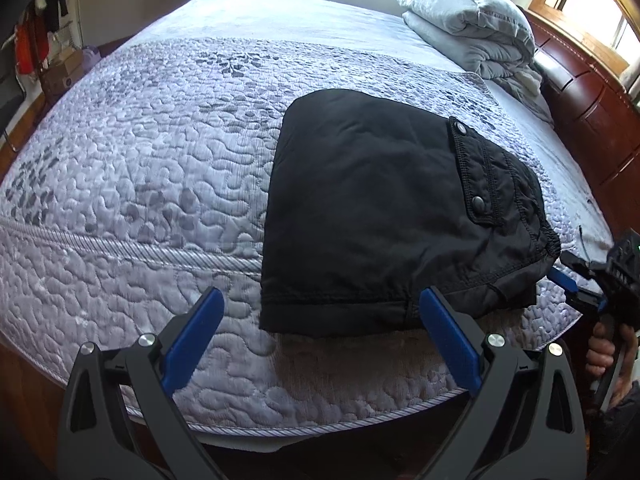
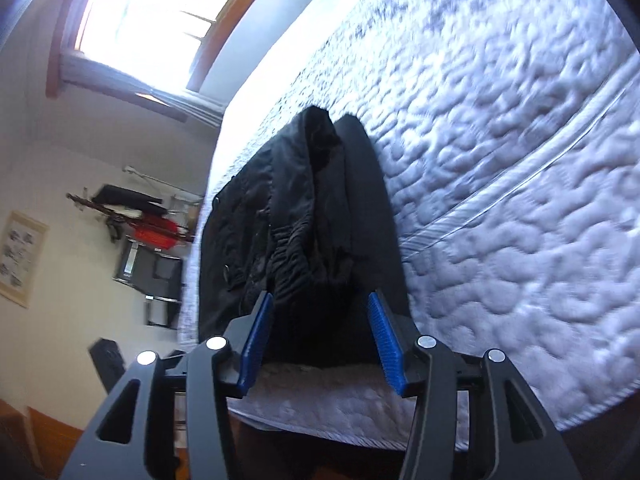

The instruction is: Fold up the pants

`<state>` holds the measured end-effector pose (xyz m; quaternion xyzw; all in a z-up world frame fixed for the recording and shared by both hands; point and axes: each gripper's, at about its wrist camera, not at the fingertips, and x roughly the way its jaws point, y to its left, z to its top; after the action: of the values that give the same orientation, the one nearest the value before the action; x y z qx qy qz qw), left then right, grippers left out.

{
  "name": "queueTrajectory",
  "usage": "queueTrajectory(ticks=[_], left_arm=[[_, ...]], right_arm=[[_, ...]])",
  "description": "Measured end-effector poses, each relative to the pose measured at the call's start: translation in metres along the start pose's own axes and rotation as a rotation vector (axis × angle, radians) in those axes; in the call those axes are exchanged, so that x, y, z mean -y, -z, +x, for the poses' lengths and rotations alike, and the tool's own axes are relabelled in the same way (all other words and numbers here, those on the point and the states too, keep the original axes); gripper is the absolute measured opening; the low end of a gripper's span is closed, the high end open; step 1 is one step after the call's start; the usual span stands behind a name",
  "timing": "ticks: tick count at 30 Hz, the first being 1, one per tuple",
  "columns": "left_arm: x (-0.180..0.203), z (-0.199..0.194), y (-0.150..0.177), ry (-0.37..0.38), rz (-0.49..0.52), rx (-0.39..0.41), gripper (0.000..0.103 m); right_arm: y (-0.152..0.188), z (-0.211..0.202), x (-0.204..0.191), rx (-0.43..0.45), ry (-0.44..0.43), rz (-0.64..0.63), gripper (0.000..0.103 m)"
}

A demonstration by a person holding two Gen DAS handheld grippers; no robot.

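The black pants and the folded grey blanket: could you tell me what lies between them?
Only bare quilted bedspread separates pants from blanket, per the left wrist view.

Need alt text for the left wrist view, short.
Black pants, folded into a compact rectangle, lie on a lilac quilted bed near its front edge. The open left gripper hovers over that edge, one finger beside the pants; the right gripper sits at their right side. Grey folded bedding rests far back.

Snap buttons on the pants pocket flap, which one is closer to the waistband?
The lower snap, near the flap's bottom corner. It sits close to the gathered elastic waistband of the pants; the upper snap sits at the flap's far corner.
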<state>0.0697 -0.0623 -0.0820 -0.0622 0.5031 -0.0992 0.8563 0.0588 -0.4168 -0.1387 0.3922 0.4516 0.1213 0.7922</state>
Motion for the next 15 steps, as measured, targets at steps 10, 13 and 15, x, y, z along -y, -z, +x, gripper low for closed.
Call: queueTrajectory(ticks=[10, 13, 15], left_arm=[[0.012, -0.012, -0.002, 0.029, 0.027, 0.041, 0.098], [0.018, -0.019, -0.006, 0.032, 0.058, 0.056, 0.098], [0.022, -0.025, -0.007, 0.038, 0.08, 0.064, 0.098]], right_arm=[[0.023, -0.022, -0.047, 0.025, 0.102, -0.18, 0.059], [0.019, -0.016, -0.053, 0.024, 0.098, -0.168, 0.059], [0.018, -0.017, -0.054, 0.024, 0.093, -0.159, 0.059]])
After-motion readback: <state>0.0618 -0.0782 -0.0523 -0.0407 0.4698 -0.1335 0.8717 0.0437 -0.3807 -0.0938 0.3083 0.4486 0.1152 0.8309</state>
